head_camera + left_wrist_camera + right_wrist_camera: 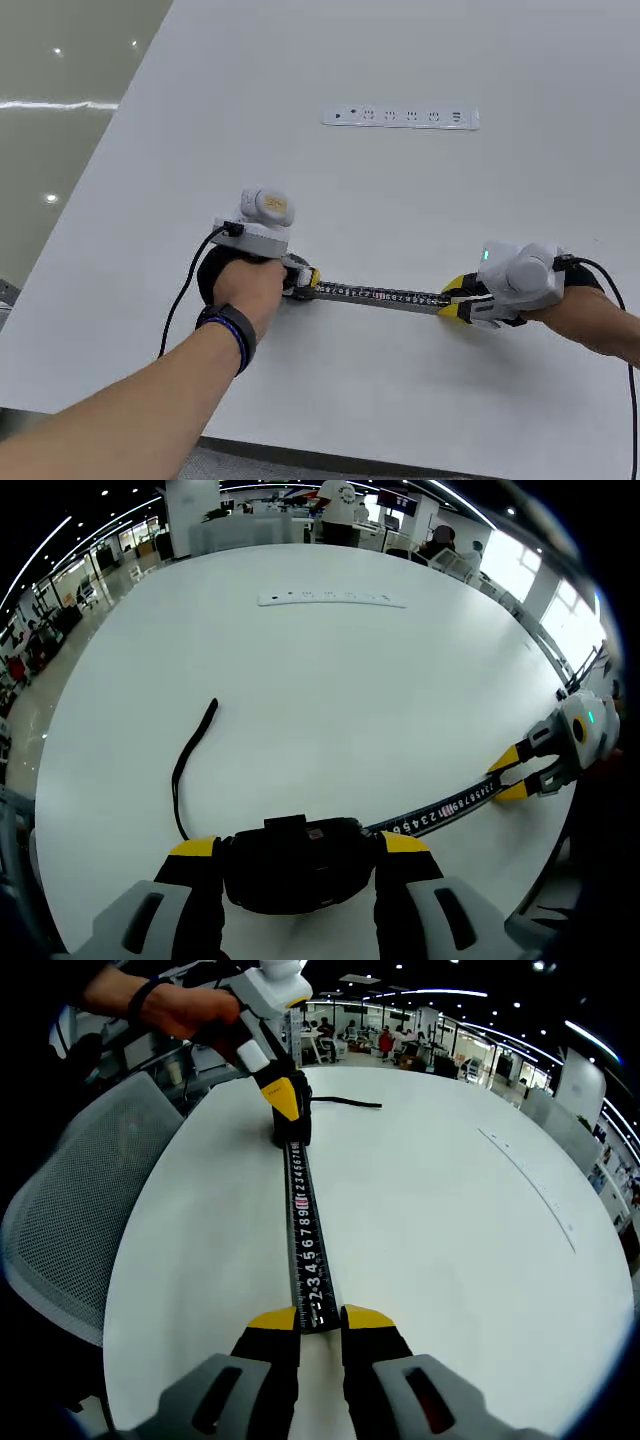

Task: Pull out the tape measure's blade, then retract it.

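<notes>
- Step in hand: the pull-out, as I judge it. The blade point(380, 295) is drawn part-way out of the case point(290, 865) and spans the gap between the two grippers, low over the white table point(400, 400).
- Left gripper point(300, 845): its fingers are clamped on either side of the black case. I cannot tell whether the case rests on the table.
- Right gripper point(320, 1318): its fingers pinch the blade's free end at the lowest numerals.
- Orientation: in the head view the blade's long axis runs left to right across my front, roughly parallel to the power strip point(400, 117) lying well beyond it. The tip points to my right, the case sits at my left, and the printed face is up. The blade looks straight and untwisted.
- Next move, my reading: either I draw the right gripper further away along that axis, or I walk the pinched tip back toward the case. In both cases the left gripper must hold the case steady so that the blade does not snap home.
</notes>
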`<state>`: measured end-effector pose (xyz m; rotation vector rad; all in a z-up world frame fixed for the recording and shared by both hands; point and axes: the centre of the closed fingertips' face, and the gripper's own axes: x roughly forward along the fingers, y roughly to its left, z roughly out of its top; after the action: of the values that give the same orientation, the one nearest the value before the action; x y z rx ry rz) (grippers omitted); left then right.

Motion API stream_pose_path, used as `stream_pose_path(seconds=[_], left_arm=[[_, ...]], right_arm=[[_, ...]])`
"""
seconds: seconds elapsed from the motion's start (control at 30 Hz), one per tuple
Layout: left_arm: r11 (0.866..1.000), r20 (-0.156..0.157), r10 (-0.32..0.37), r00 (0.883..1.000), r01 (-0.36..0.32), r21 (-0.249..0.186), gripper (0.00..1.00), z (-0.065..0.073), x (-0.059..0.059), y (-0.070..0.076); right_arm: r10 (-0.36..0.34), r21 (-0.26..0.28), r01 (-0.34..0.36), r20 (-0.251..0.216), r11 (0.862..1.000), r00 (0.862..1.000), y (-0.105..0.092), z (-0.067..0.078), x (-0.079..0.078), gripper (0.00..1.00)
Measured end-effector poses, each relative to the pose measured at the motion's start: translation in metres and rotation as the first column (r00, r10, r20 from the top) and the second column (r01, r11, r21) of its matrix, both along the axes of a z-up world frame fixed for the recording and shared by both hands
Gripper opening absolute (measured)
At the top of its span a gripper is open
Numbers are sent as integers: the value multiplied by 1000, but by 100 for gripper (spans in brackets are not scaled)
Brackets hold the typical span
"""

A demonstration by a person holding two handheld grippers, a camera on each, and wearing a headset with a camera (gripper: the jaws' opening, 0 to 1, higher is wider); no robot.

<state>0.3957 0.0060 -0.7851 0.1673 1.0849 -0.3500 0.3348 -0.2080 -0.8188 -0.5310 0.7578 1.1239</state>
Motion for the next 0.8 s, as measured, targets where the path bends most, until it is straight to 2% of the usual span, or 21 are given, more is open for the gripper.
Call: stream_pose_path(seconds=[0.8], left_arm=[[1000, 3, -3, 1000, 3, 15, 57, -1, -1, 0]], right_arm=[[17, 23, -17, 1, 1000, 1000, 21, 1, 3, 14]])
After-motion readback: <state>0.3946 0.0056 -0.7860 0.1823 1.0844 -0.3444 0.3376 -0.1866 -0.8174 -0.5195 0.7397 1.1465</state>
